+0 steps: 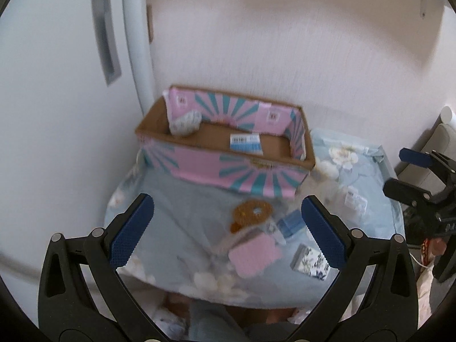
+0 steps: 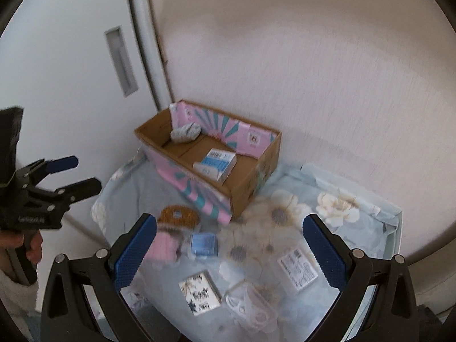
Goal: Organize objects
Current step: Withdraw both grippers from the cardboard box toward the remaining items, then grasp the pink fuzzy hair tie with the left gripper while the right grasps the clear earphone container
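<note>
A pink and teal cardboard box (image 1: 228,168) (image 2: 199,191) stands open at the back of a floral blue cloth. It holds a blue and white carton (image 1: 245,144) (image 2: 215,166) and a grey crumpled bundle (image 1: 185,124) (image 2: 185,132). On the cloth lie a brown round item (image 1: 250,212) (image 2: 178,215), a pink case (image 1: 253,255) (image 2: 164,246), a small blue box (image 1: 290,223) (image 2: 203,244), a floral printed box (image 1: 310,262) (image 2: 201,292) and a white labelled packet (image 1: 354,199) (image 2: 297,269). My left gripper (image 1: 225,233) (image 2: 75,173) and right gripper (image 2: 229,252) (image 1: 404,171) are open and empty above the cloth.
A white door (image 1: 57,114) with a recessed handle (image 1: 104,32) stands to the left, and a pale wall (image 2: 313,85) rises behind the box. A clear plastic bag with white cable (image 2: 250,305) lies at the cloth's front. The cloth's right edge (image 2: 399,228) drops off.
</note>
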Tool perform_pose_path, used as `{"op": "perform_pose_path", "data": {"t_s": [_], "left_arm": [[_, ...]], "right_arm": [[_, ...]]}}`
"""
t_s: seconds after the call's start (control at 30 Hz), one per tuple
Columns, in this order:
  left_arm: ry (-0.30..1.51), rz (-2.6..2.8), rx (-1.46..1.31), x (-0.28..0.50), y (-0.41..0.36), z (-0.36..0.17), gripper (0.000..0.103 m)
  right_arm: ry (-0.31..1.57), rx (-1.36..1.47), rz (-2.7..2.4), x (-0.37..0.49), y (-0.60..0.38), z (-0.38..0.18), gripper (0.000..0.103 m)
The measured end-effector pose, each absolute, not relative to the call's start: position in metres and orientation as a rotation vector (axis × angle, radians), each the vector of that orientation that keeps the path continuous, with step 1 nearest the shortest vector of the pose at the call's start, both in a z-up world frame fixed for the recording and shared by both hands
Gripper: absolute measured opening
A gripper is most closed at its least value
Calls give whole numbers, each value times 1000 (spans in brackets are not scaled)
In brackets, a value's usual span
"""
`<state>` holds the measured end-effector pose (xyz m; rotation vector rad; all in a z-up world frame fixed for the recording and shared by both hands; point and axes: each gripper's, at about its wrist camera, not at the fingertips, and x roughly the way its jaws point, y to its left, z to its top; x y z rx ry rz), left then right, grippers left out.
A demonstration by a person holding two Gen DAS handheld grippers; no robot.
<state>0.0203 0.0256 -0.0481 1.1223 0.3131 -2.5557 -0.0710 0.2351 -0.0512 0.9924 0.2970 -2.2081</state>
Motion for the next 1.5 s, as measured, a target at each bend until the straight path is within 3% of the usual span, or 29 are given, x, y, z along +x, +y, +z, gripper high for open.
{"op": "perform_pose_path", "data": {"t_s": [0.37, 0.57, 0.8, 1.2, 1.5], "left_arm": [[450, -2391, 1215, 26, 53, -121, 103], [547, -2323, 1244, 14, 59, -155, 103], [532, -2254, 1241, 1, 65, -179, 103], [560, -2170, 1279, -16, 61, -204, 99], [635, -2153, 1347, -21, 55, -222, 76]], "right_arm": [[470, 1011, -2056, -53, 263, -126, 102], [525, 1029, -1973, -54, 273, -157, 92], [632, 1039, -1873, -54, 266, -188, 78], [690, 1039, -1780, -61, 261, -211, 74], [728, 1039, -1744, -60, 258, -220, 53]]}}
